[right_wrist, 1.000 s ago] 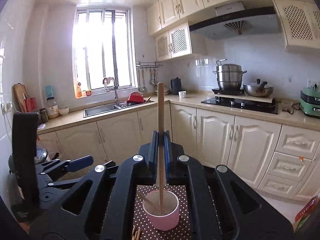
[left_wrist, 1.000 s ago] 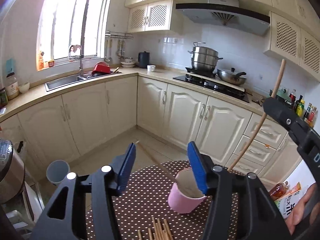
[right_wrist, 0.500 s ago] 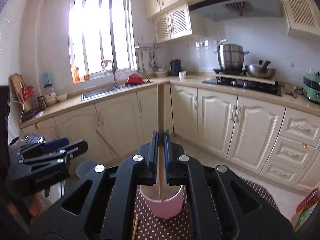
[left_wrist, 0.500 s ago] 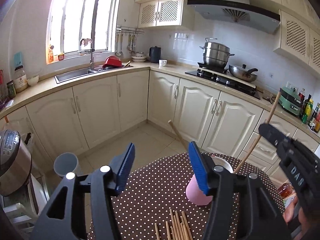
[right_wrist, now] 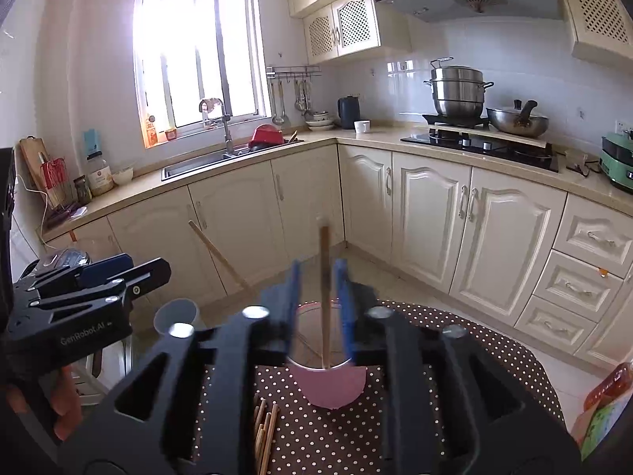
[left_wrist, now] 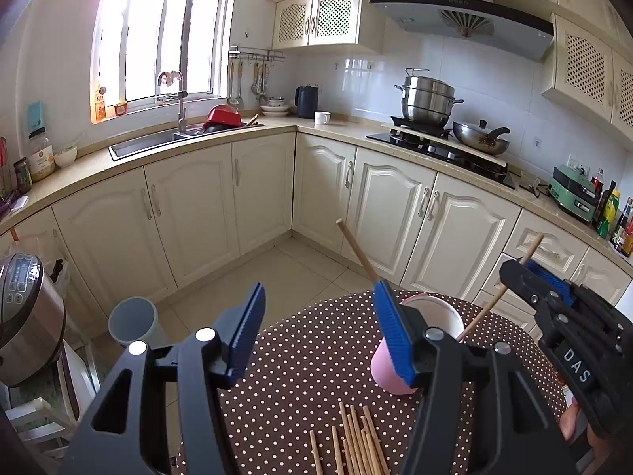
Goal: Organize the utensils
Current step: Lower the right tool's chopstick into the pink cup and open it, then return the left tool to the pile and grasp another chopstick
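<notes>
Chopsticks first: we see one long wooden chopstick [right_wrist: 325,297] standing nearly upright in the pink cylindrical cup [right_wrist: 332,384], its lower end inside the cup, its upper part between the blue-padded fingers [right_wrist: 343,308] of the right gripper [right_wrist: 318,304]. Those fingers are opening; a gap shows on each side of the stick, so the pads no longer press it. A second wooden chopstick [left_wrist: 358,251] leans out of the same cup toward the left. We note a loose bundle of wooden chopsticks [left_wrist: 356,441] lying flat on the brown polka-dot worktop [left_wrist: 308,356], just in front of the cup. The left gripper [left_wrist: 320,336] hangs above the worktop left of the cup, its fingers set wide with nothing between them. Beyond the worktop, cream kitchen cabinets [left_wrist: 190,213] line the wall.
</notes>
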### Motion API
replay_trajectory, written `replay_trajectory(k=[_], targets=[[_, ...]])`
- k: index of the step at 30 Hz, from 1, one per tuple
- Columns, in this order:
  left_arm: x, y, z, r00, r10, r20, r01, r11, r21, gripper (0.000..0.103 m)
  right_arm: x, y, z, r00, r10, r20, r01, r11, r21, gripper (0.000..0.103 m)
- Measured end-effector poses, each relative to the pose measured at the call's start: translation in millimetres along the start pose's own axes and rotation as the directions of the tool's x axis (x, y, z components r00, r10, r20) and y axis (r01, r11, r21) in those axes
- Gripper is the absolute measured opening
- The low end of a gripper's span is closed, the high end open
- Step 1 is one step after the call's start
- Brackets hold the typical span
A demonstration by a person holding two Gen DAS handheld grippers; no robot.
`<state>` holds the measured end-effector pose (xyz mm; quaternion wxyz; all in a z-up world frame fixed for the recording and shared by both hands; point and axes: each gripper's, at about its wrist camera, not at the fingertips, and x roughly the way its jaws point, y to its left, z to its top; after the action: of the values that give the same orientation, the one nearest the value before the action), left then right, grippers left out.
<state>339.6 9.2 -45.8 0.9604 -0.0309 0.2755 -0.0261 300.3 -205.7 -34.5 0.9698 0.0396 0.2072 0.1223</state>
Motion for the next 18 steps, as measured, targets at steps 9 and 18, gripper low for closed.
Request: replay_trajectory(k=[9,18], targets=[[-23.1,4.8,-13.7,1.000,-0.004,-0.009,0.004,1.000,0.007,0.057,-29.6,3.6,-7.7,1.000,-0.014,0.023,0.014,1.000,-0.005,0.051],[-30.8,6.2,-60.2,0.993,-0.005,-0.121,0.010,0.999,0.038,0.058,-48.5,11.7,-44.9,0.999,0.006,-0.039,-0.006,1.000,0.006,0.051]])
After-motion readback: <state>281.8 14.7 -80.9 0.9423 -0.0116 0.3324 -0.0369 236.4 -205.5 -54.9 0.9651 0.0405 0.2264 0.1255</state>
